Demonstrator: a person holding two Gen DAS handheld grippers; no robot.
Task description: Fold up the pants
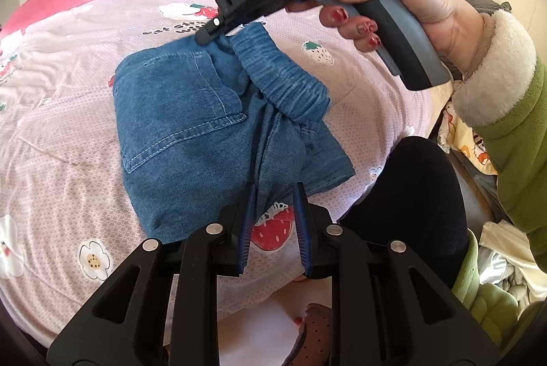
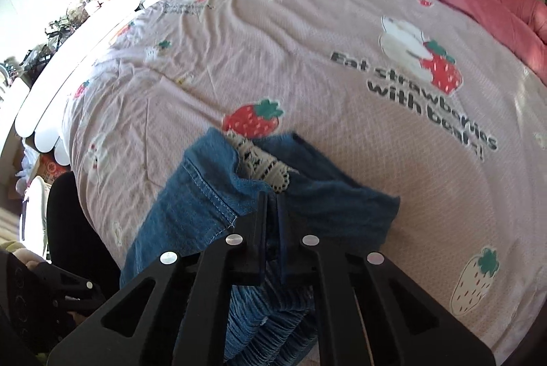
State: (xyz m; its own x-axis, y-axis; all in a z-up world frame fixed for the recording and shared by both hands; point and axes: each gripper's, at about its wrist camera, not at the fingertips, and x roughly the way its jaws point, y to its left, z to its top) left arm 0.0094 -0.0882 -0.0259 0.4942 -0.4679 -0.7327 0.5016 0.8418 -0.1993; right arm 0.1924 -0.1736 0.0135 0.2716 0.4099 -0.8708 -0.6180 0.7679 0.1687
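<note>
Pants (image 1: 191, 133) pinched in right hand-held gripper (image 2: 272, 198)

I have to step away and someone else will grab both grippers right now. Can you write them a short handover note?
Left gripper: open, fingers either side of the pants' near edge, gripping nothing.
Right gripper: shut on the pants near the elastic waistband, holding it raised.
The pants sit already folded into a compact bundle on the strawberry bedsheet.
Left: lay the waistband end down, release, flatten the bundle.
</note>
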